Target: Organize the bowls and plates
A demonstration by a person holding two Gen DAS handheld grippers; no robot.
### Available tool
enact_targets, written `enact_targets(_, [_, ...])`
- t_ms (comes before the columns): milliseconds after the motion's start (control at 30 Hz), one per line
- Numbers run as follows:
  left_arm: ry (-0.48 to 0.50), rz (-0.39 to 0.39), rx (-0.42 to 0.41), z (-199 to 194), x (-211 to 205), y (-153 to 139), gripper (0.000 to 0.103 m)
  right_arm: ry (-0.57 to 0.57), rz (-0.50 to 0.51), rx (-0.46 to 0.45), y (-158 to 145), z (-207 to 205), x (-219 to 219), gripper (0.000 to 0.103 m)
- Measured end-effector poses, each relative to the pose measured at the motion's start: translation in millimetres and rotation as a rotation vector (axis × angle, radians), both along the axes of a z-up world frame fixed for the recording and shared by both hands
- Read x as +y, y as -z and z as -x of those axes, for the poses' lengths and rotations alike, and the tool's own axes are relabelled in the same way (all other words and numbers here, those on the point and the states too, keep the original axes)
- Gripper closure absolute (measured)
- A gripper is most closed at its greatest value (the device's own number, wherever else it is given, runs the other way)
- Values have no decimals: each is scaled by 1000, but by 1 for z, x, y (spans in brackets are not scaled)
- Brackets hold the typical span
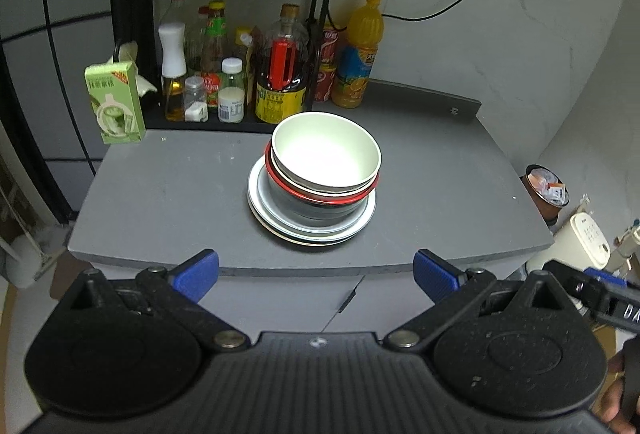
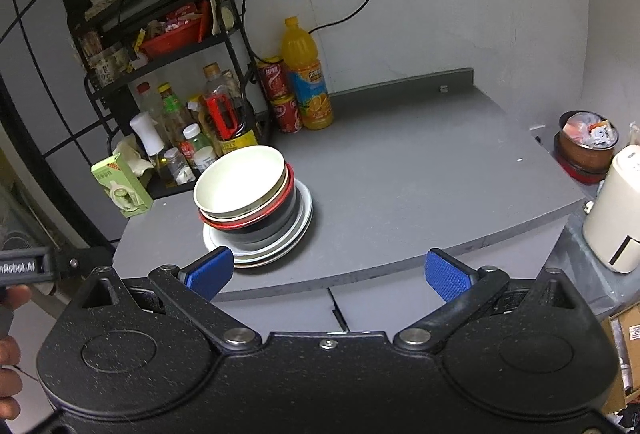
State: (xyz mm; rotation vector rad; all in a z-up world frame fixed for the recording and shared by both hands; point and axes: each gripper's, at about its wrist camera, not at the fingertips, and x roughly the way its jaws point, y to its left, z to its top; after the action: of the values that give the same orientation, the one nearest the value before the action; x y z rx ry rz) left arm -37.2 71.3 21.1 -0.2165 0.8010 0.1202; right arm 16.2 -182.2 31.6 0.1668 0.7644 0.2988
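Note:
A stack of dishes stands on the grey table. A white bowl sits on top, nested in a red-rimmed black bowl, on white plates. My left gripper is open and empty, held off the table's front edge, in front of the stack. In the right wrist view the white bowl, the red-rimmed bowl and the plates are left of centre. My right gripper is open and empty, at the front edge, just right of the stack.
A black rack with sauce bottles, red cans and an orange juice bottle stands at the back. A green carton is at back left. A white kettle and a bin are off the right edge.

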Motion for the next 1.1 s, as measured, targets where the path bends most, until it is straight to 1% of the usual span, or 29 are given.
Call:
enact_targets(100, [11,-26,-14,10,-2,-4,0,8,3,-21,-6,7,-1,0])
enact_targets(367, [63,-26,-54,28,-3,-16,0,30,55,-60,-19,27,4,0])
enact_targets(467, [86,-28,-61,32,-3,-17,1,50,59,-49,-19,33,4,0])
enact_targets(567, [100,-20,-63,37,-3,-17,1,53,84,-46,-19,38,8,0])
enact_targets(700, [95,-1,-60,44,0,-18,1,30,102,-57,-19,46,14,0])
enact_targets(800, [88,-6,-57,48,3,-17,1,26,97,-49,-18,48,16,0])
enact_targets(933, [77,4,-52,51,8,-17,1,16,125,-70,-19,50,21,0])
enact_targets(1100, [74,1,-51,53,13,-20,1,12,120,-71,-21,48,22,0])
